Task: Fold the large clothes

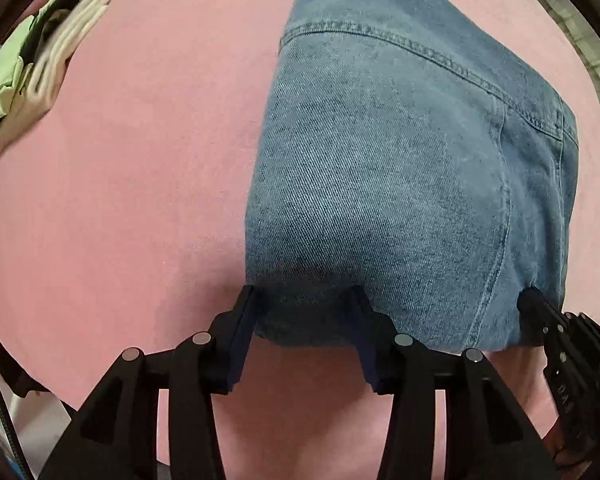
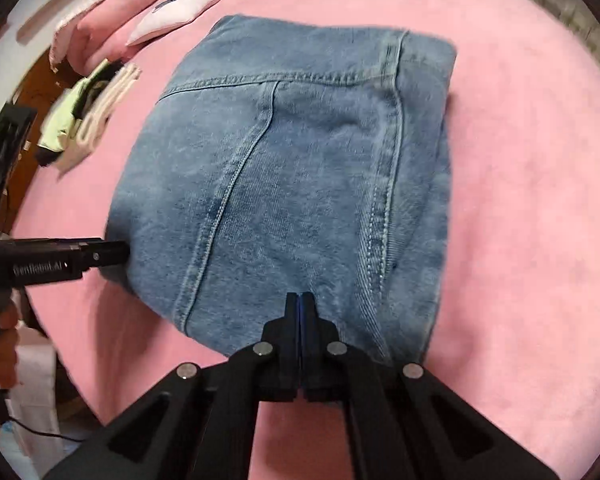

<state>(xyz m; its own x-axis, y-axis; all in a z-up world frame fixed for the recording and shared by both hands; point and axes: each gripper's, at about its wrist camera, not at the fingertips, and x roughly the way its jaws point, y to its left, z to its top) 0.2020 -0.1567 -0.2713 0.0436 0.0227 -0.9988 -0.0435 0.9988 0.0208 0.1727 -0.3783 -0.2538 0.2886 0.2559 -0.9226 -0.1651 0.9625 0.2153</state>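
The folded jeans (image 2: pixel 292 184) lie on the pink bedspread (image 2: pixel 520 208), long axis running away from both grippers. The left gripper (image 1: pixel 304 300) points straight down, jaws apart astride the near denim edge. The right gripper (image 2: pixel 300 304) slants downward, jaws shut at that edge; whether it pinches fabric I cannot tell.

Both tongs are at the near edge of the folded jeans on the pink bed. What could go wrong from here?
1. The left tongs stand open astride the denim jeans near corner; lifting now could leave that side behind.
2. The right tongs look shut on the edge, maybe only the top layer, so the fold could peel open.
3. A sideways drag could reach the folded clothes pile.
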